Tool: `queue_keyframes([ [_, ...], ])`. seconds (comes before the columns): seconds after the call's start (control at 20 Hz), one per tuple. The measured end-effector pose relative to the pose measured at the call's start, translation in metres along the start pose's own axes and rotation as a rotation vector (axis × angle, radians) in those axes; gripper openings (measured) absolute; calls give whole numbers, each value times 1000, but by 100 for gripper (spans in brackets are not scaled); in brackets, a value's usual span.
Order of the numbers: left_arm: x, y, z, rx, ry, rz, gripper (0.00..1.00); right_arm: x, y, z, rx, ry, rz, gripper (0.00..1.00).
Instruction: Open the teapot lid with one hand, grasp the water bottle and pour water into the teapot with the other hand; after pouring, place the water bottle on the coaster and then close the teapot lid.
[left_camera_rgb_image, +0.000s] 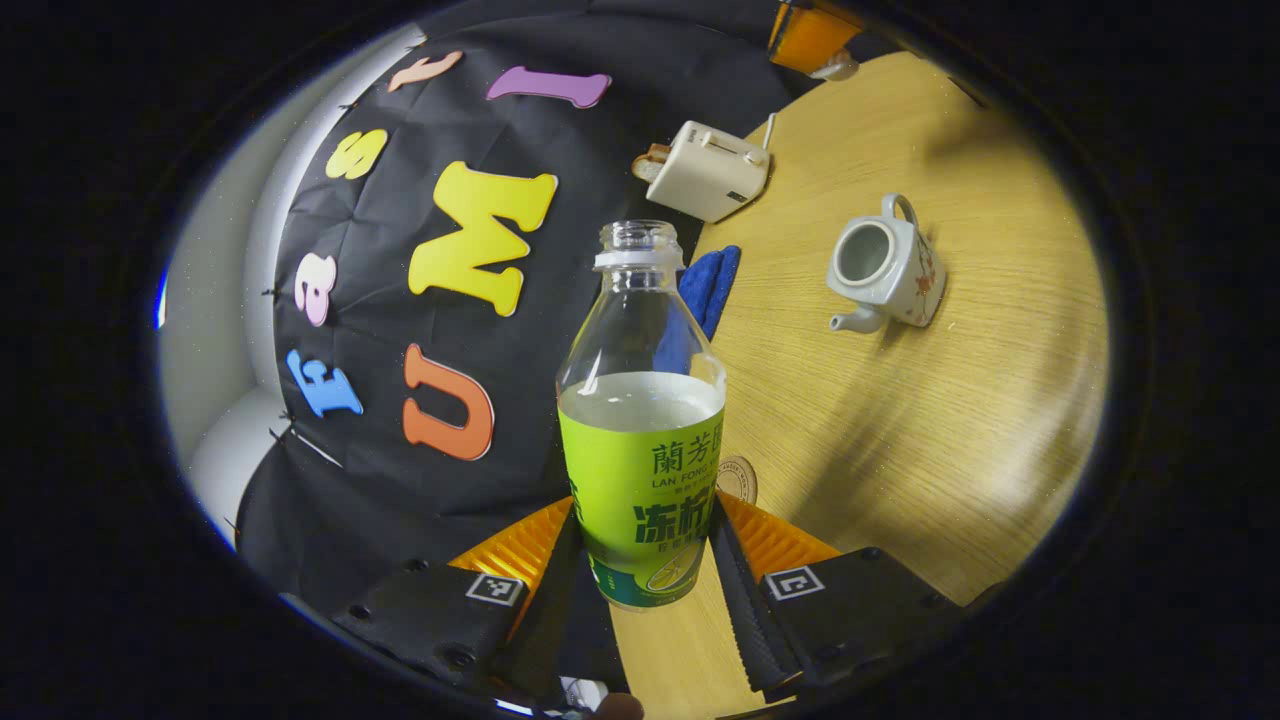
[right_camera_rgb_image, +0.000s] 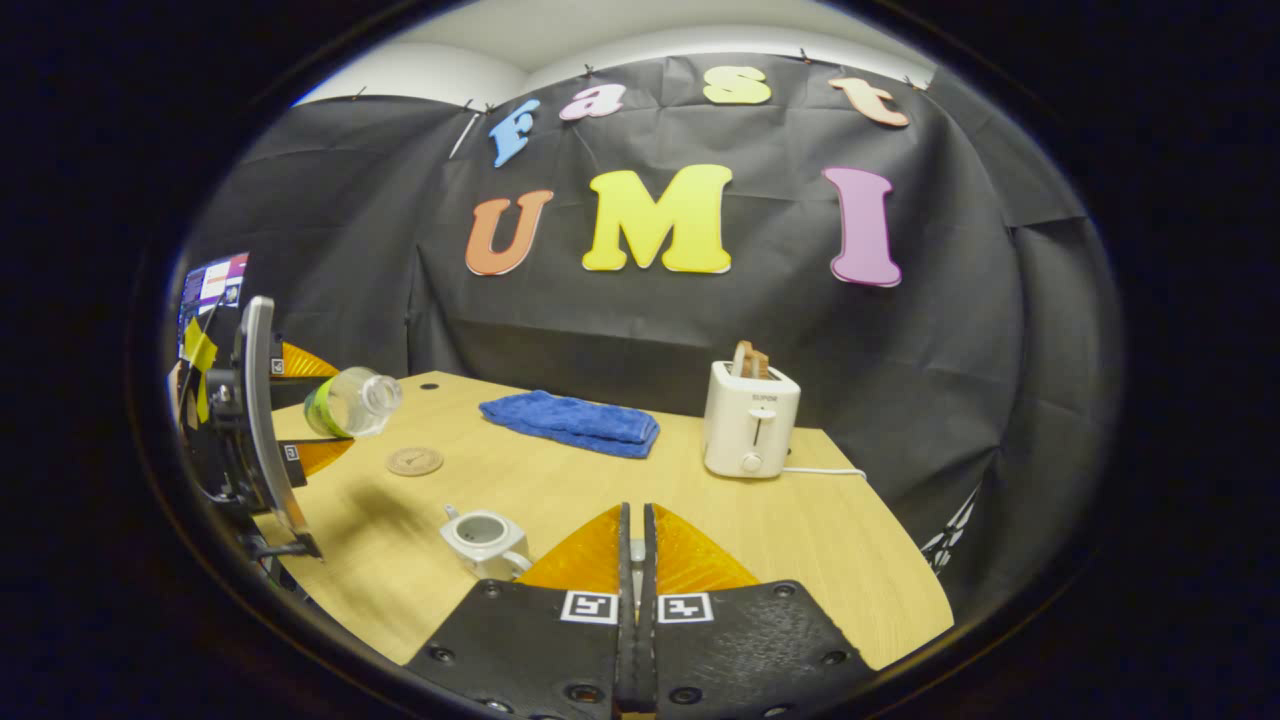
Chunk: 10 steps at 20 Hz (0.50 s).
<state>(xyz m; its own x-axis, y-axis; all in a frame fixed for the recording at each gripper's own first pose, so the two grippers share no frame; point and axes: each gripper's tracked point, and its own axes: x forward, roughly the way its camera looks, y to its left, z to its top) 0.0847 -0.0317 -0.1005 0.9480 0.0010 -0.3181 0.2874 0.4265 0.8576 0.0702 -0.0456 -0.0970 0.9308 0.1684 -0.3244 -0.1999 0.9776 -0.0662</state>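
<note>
Pouring step: left gripper (left_camera_rgb_image: 645, 575) clamps the uncapped bottle (left_camera_rgb_image: 640, 420), tilted; open teapot (left_camera_rgb_image: 885, 265) at two o'clock. Right gripper (right_camera_rgb_image: 632, 560) pinched shut, presumably on the lid. Next, bring the bottle's mouth over the pot.

Each claw (right_camera_rgb_image: 632, 560) has ribbed fingers, black screwed plates, square markers.

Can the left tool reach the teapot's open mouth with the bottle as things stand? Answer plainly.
Probably yes. The left tool is clamped on the uncapped water bottle, the teapot stands lidless, and only bare table lies between them.
</note>
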Motion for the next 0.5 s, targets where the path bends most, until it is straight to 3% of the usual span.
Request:
queue_keyframes([
  [0.25,-3,11,-35,-241,17,3,72,10,35,15,-19,-16,34,0],
  [0.5,12,29,-44,-551,-20,-11,72,15,59,20,-37,-19,60,0],
])
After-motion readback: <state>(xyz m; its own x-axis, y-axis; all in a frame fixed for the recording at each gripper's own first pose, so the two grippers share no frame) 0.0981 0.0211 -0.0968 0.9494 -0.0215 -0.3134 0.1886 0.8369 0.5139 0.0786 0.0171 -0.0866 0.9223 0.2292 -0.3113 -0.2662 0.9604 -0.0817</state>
